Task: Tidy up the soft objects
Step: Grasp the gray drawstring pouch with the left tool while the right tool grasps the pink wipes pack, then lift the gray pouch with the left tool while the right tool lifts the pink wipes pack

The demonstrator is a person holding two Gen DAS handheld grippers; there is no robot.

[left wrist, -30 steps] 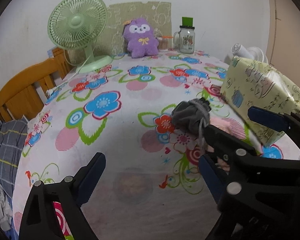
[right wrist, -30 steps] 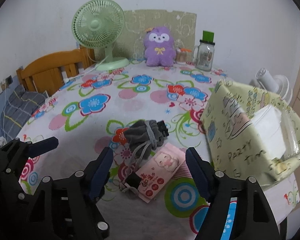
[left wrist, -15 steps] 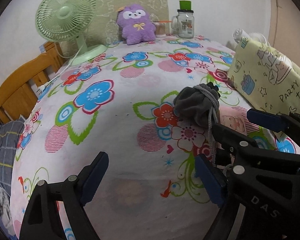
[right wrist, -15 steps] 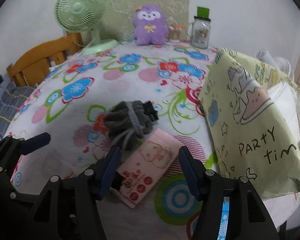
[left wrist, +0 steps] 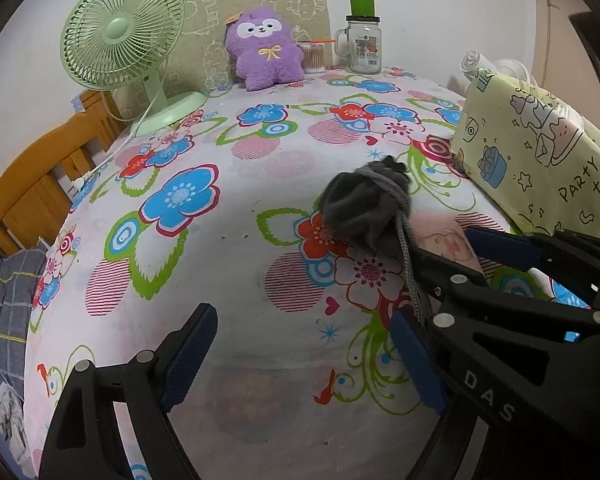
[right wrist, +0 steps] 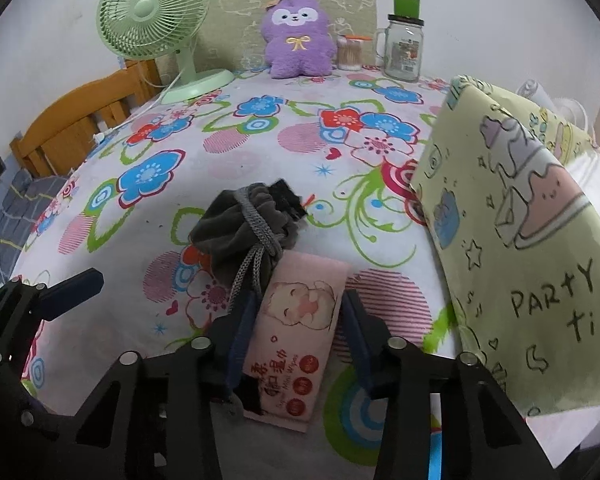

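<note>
- The right gripper [right wrist: 296, 332] has its fingers [right wrist: 240, 332] on either side of the pink wet-wipes pack [right wrist: 296, 340] lying on the table [right wrist: 260, 168]. The jaws have just been closing, and the pads sit at the pack's long edges; whether they press yet cannot be told.
- The step in hand looks like the pick-up of this soft pack, the first of the items to be sorted.
- The next move calls for finishing the squeeze gently, since a soft pack will buckle, then lifting it straight up.
- The grey drawstring pouch [right wrist: 244, 232] lies touching the pack's far end, and its cord [right wrist: 248, 268] trails down beside the left finger. The cord could get pinched or dragged along with the pack.
- The left gripper [left wrist: 300, 360] hovers wide open over bare floral cloth, holding nothing, just beside the right gripper. It is free to steady the pouch if needed.
- The yellow-green gift bag [right wrist: 520, 240] with "PARTY" lettering stands just right of the pack. It is a likely place for the soft things, though that is a guess. Its wall crowds the right finger's side.
- At the far edge of the table stand a purple plush toy [right wrist: 298, 36], a green fan [right wrist: 156, 12], a glass jar mug [right wrist: 404, 52] and a cotton-swab tub [right wrist: 350, 54], all well apart from the fingers.
- A wooden headboard [right wrist: 80, 128] shows at left, clear of the work.
</note>
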